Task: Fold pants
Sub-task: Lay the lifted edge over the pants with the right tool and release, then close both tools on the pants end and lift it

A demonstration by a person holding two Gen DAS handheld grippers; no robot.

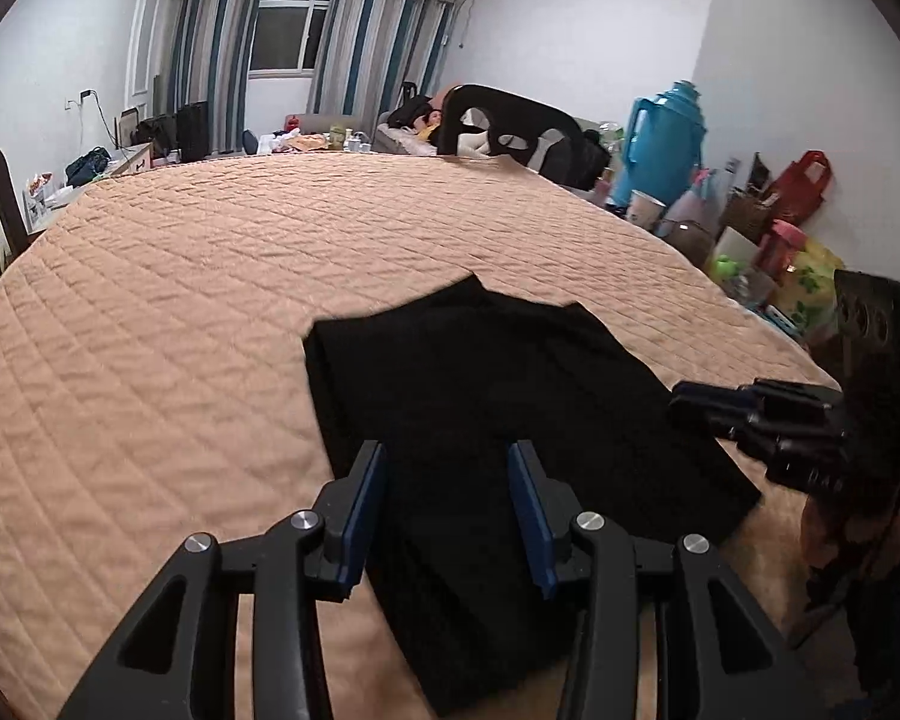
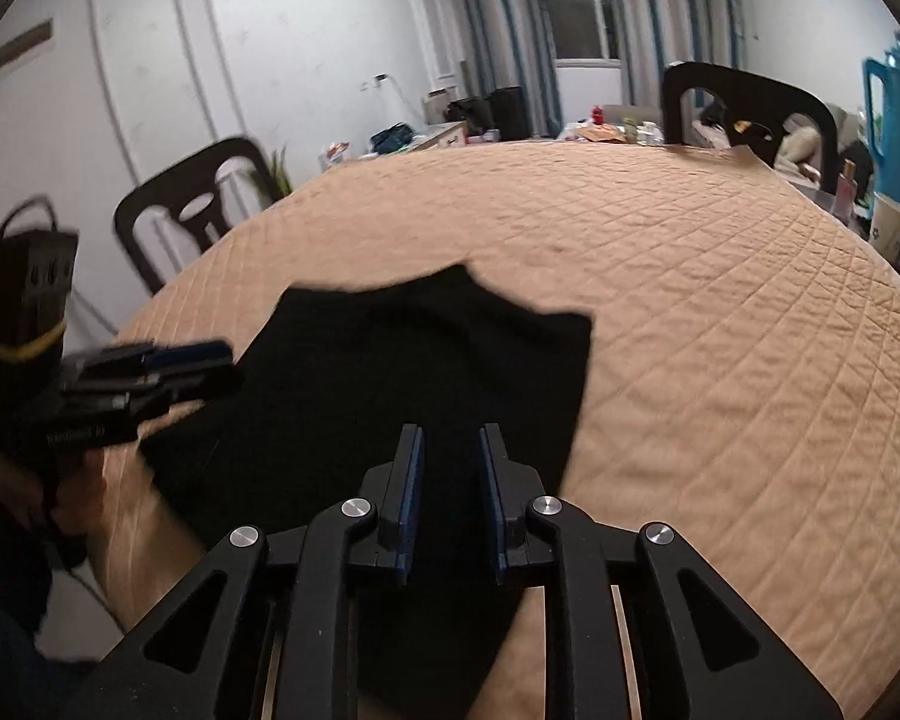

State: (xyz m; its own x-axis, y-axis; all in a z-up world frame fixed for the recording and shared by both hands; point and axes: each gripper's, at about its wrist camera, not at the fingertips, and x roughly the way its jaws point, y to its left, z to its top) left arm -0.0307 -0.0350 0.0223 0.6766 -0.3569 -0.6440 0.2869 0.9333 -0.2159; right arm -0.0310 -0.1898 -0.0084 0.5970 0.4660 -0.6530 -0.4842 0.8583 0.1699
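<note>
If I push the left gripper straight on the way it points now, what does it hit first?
Most likely the black pants lying on the quilted cover; the left gripper is open and aims down at them, though depth is hard to judge.

Your left gripper (image 1: 447, 450) fills the bottom centre of its own view, angled downward, its blue-padded jaws standing well apart with nothing pinched between them. In the right wrist view it shows side-on at the left edge (image 2: 225, 369), with your hand (image 2: 54, 492) wrapped round its handle below. Your right gripper (image 2: 449, 435) sits bottom centre of its view, also tilted down, jaws parted by a narrower gap, pads gripping nothing. From the left wrist view it juts in from the right edge (image 1: 684, 399).
</note>
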